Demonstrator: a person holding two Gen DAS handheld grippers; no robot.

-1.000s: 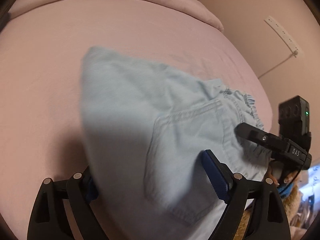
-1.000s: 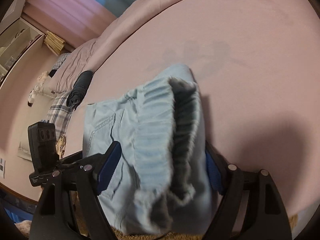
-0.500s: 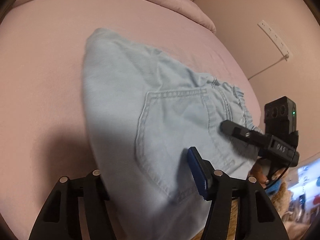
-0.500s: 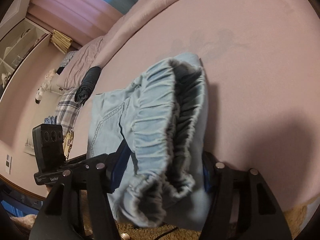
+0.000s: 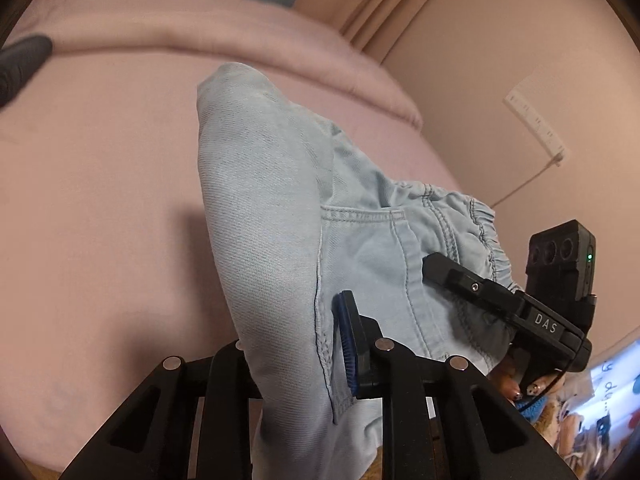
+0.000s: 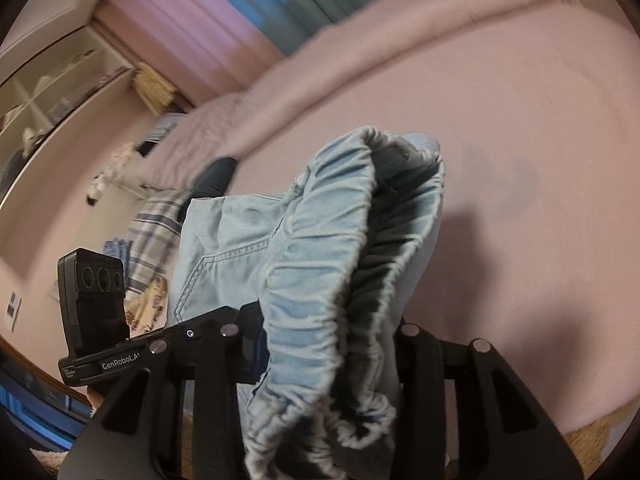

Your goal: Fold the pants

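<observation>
The light blue denim pants (image 5: 272,208) lie folded on the pink bed (image 5: 100,200), with their near end lifted. My left gripper (image 5: 296,356) is closing its jaws on the folded side edge by the back pocket. Its blue pad (image 5: 346,344) presses on the cloth, and the other finger is hidden behind the fabric. My right gripper (image 6: 328,348) is closing its jaws on the gathered elastic waistband (image 6: 320,264), which bunches between the fingers and droops in front. In the left wrist view the right gripper (image 5: 496,300) holds the waistband at the right.
A folded pink duvet (image 5: 240,20) lies along the bed's far side. A dark garment (image 6: 216,176) and a plaid cloth (image 6: 160,232) rest further up the bed. A wall with a power strip (image 5: 536,124) is at the right. A rug (image 6: 600,436) lies below the bed's edge.
Both grippers have narrowed from wide open onto the pants and have risen. The near end of the pants has come up off the bed with them.
</observation>
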